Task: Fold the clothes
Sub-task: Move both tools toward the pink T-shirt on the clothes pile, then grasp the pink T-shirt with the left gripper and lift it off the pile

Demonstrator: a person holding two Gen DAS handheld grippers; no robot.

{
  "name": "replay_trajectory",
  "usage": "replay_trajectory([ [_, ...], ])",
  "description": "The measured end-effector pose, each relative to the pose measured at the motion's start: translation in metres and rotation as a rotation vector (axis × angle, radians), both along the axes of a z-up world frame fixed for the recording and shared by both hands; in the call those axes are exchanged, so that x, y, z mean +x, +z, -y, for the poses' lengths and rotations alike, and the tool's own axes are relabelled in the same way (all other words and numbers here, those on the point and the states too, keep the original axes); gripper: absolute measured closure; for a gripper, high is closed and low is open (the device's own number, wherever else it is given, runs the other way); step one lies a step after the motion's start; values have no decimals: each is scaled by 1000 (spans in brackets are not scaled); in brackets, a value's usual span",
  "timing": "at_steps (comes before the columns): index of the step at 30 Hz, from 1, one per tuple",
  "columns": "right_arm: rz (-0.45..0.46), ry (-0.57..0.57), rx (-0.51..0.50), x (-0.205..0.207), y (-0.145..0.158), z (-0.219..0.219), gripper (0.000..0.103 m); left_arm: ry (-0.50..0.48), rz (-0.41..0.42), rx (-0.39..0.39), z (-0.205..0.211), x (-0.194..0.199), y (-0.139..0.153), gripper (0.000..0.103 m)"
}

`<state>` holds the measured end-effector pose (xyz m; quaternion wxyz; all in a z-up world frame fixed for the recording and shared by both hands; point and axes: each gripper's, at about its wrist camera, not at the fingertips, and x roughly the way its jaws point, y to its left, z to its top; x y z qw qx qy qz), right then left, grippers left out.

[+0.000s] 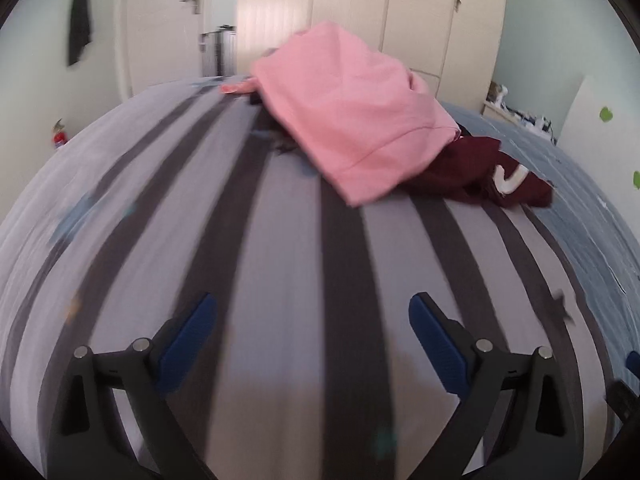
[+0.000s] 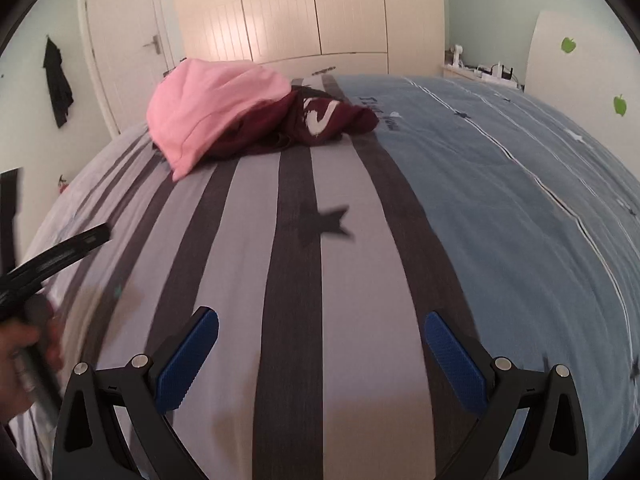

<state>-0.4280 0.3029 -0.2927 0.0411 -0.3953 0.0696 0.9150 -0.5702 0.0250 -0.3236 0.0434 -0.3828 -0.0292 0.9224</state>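
A crumpled pink garment [image 1: 344, 120] [image 2: 208, 108] lies in a heap on the far part of the bed, over a dark maroon garment [image 1: 480, 176] [image 2: 316, 120] with white markings. My left gripper [image 1: 312, 312] hangs open above the striped bed cover [image 1: 280, 240], well short of the heap, nothing between its blue pads. My right gripper [image 2: 320, 328] is likewise open and empty over the stripes [image 2: 248, 240]. In the right wrist view, the left gripper's black body [image 2: 52, 256] and the hand [image 2: 24, 352] holding it show at the left edge.
The bed cover is grey with dark stripes on the left and blue [image 2: 500, 180] on the right. Cream wardrobes [image 2: 304, 8] and a door [image 2: 128, 52] stand behind the bed. A dark garment [image 1: 80, 16] hangs on the left wall. A small table [image 2: 480, 70] stands at the far right.
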Motion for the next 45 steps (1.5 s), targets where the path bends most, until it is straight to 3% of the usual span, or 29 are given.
replay_trajectory([
  [2, -7, 5, 6, -20, 6, -3, 1, -21, 20, 1, -10, -29, -3, 18],
  [10, -16, -34, -52, -66, 10, -16, 1, -70, 86, -106, -34, -105, -30, 24],
  [13, -10, -28, -52, -73, 7, -15, 1, -86, 81, -135, -35, -115, -34, 37],
  [14, -11, -24, -50, -73, 5, -14, 1, -93, 84, -132, -35, -117, -34, 50],
  [15, -11, -19, -48, -73, 4, -14, 1, -100, 81, -131, -35, -117, -33, 70],
  [16, -9, -15, -46, -72, 2, -13, 1, -107, 74, -136, -35, -115, -32, 82],
  [17, -5, -13, -43, -72, 0, -12, 1, -115, 69, -145, -35, -112, -30, 101],
  [23, 13, 5, -48, -61, 0, -6, 1, -216, 4, -124, -26, -54, 0, 101],
  [28, 6, 23, -53, -49, 16, -1, 1, -289, -72, -49, -1, 33, 53, 102],
  [32, 14, 34, -67, -34, 31, 6, 1, -357, -59, -4, 21, 121, 86, 103],
  [36, 45, 46, -95, -19, 37, 19, 1, -392, 65, -26, 25, 181, 69, 103],
  [38, 64, 45, -106, -18, 36, 25, 1, -350, 138, -1, 33, 178, 51, 103],
  [40, 73, 50, -104, -20, 36, 32, 1, -284, 141, 15, 41, 156, 44, 103],
  [41, 72, 58, -92, -23, 37, 37, 1, -248, 140, 37, 47, 141, 42, 97],
  [42, 71, 66, -80, -26, 37, 41, 1, -214, 136, 75, 52, 123, 40, 81],
  [43, 70, 75, -65, -31, 36, 46, 1, -179, 123, 107, 55, 102, 39, 71],
  [44, 69, 80, -56, -35, 35, 49, 1, -155, 110, 131, 54, 85, 37, 50],
  [45, 69, 81, -55, -37, 33, 51, 1, -141, 94, 155, 50, 67, 33, 38],
])
